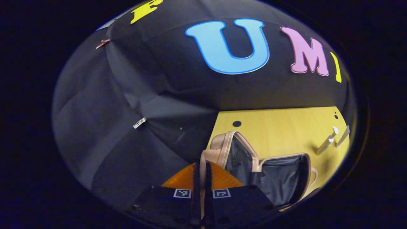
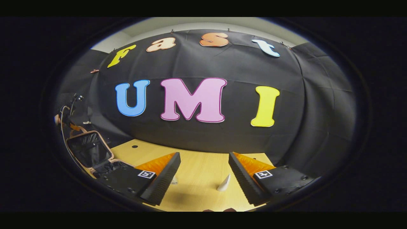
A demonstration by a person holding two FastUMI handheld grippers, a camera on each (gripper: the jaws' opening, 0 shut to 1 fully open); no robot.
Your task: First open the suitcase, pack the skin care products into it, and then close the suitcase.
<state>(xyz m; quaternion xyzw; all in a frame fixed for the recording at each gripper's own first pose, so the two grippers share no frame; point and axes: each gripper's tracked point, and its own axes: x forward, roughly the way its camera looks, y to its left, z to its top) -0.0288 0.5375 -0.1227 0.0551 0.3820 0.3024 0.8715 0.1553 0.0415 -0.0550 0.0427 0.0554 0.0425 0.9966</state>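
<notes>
Suitcase (image 1: 267,168): one, open on yellow table (image 1: 286,127), just ahead and right of left gripper (image 1: 201,181); two halves spread, dark lining, nothing visible inside. Same suitcase (image 2: 90,149) far left of right gripper (image 2: 203,178).

Left gripper: fingers nearly together, pinched on suitcase edge strip running between them.

Right gripper: fingers wide apart, holding nothing, above table.

Skin care tubes (image 1: 327,141): two, white, on table, far right of left gripper. One white tube tip (image 2: 224,183) between right gripper fingers; second partly hidden by left finger.
</notes>
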